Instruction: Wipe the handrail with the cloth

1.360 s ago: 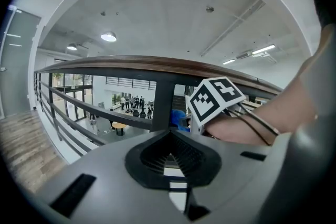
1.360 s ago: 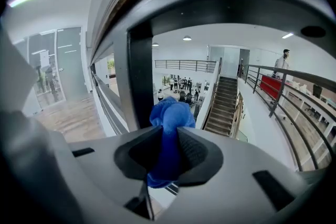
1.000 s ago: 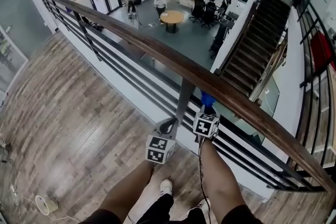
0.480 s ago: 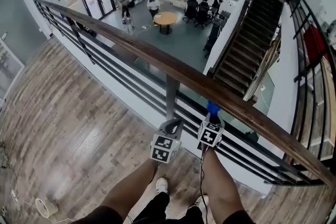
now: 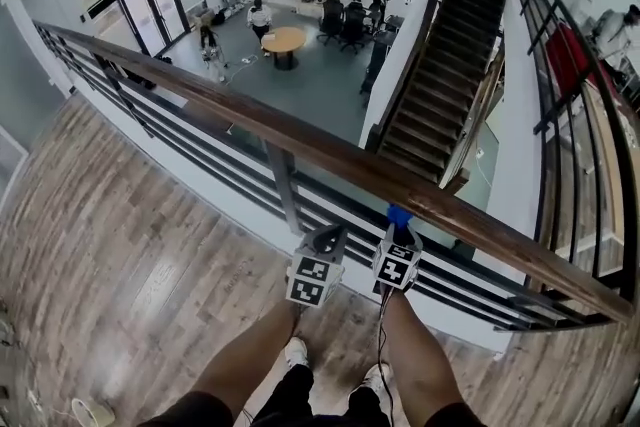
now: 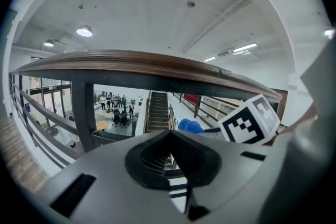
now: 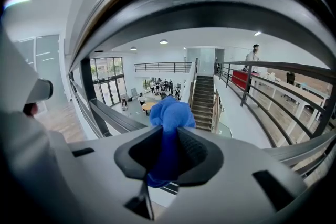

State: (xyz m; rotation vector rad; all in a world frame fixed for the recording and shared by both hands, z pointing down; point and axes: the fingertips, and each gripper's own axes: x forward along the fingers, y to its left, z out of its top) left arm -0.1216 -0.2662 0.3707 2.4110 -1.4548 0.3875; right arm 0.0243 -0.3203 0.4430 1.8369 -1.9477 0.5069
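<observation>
Below the near edge of the long brown wooden handrail (image 5: 330, 150), your right claw (image 5: 398, 229) is clenched on the bunched blue cloth (image 5: 399, 214). A wad stands proud of the tips, so fabric rather than plastic would meet the wood. The right gripper view shows the wad pointing up at the rail's underside with a gap between them, so I judge wiping contact is not made yet. Your left claw (image 5: 324, 239) hangs just to the left, pinched closed on nothing, probably kept low to stay clear of the dark metal post (image 5: 283, 190). Raise the right one until the wad presses the rail, then slide along.
</observation>
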